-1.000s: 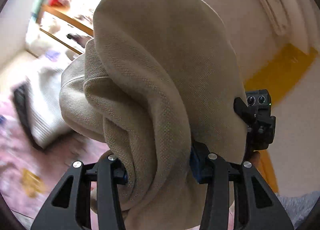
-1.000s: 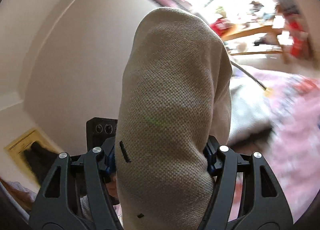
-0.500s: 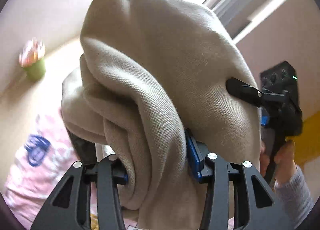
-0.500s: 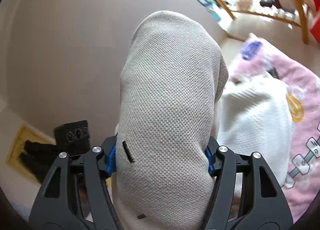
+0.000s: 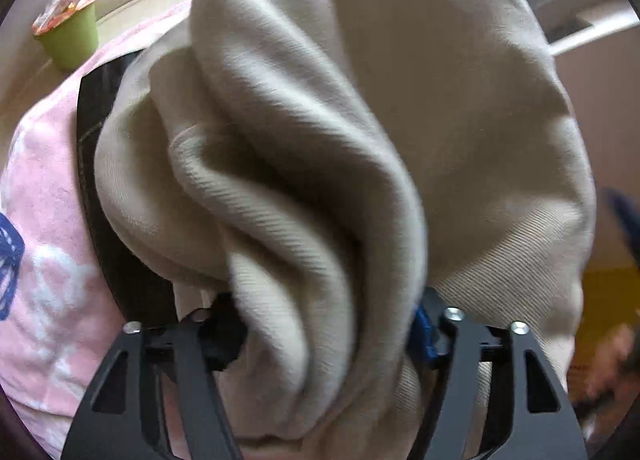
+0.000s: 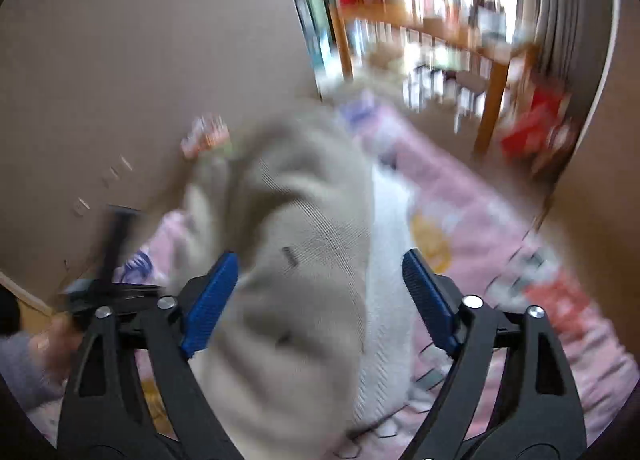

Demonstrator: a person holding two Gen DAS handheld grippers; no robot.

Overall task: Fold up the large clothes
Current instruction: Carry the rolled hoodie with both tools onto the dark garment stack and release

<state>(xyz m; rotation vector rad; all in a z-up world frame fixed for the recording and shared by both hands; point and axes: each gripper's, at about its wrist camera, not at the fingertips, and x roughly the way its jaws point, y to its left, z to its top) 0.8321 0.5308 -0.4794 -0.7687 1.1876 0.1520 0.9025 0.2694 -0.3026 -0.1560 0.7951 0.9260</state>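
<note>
Bunching between the left claw (image 5: 324, 324), the beige garment (image 5: 360, 131) fills its jaws.

The beige knit garment (image 5: 360, 131) was bunched into thick, deep folds and hung lifted, clamped at its lower part. In the right wrist view the same garment (image 6: 304, 260), motion-blurred, drooped over the pink blanket (image 6: 480, 211), beside a white knit garment (image 6: 388, 300) lying on it.

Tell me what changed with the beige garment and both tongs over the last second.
The right tongs opened and let go of the beige garment, which now slumps toward the pink blanket. The left tongs stayed shut on the garment.
</note>
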